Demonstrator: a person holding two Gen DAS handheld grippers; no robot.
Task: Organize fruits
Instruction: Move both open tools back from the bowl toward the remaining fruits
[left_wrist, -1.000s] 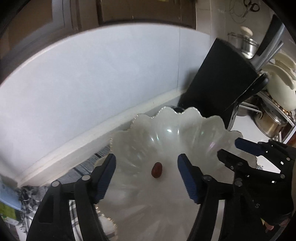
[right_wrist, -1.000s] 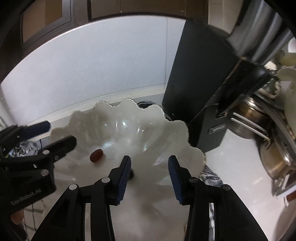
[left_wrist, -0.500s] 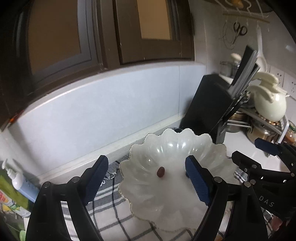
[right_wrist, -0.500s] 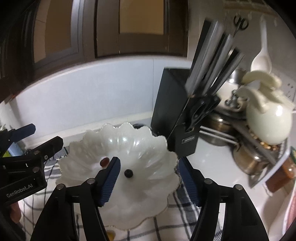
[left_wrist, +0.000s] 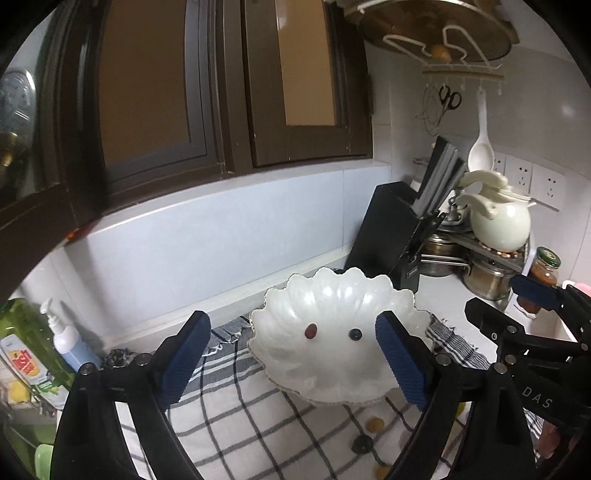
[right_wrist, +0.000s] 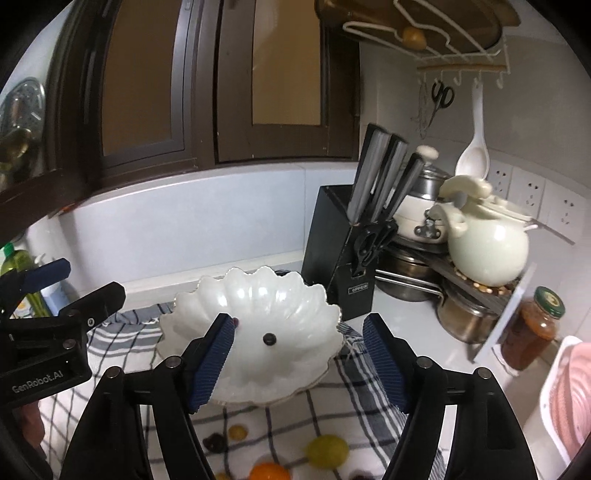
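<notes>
A white scalloped bowl (left_wrist: 325, 295) (right_wrist: 258, 291) sits on a checked cloth (left_wrist: 240, 417). Inside it lie a red date (left_wrist: 311, 331) and a dark blueberry (left_wrist: 355, 334) (right_wrist: 269, 338). My left gripper (left_wrist: 291, 326) hovers short of and above the bowl, its jaws opening with nothing between them. To its right, my right gripper (right_wrist: 299, 325) (left_wrist: 511, 302) hangs the same way, jaws opening and empty. Loose on the cloth in front are a green fruit (right_wrist: 325, 451), an orange fruit (right_wrist: 267, 472), a small yellow fruit (right_wrist: 237, 431) (left_wrist: 375, 423) and a dark fruit (right_wrist: 215, 441).
A black knife block (right_wrist: 340, 258) stands just right of the bowl. Behind it a rack holds steel pots and a cream teapot (right_wrist: 487, 240). A jar (right_wrist: 535, 328) and a pink-and-white basket (right_wrist: 569, 387) are at the far right. Soap bottles (left_wrist: 62, 339) stand at the left.
Both grippers have drawn back and up from the bowl and their jaws have widened. The blueberry, earlier by the right gripper's finger, now lies in the bowl beside the date.
</notes>
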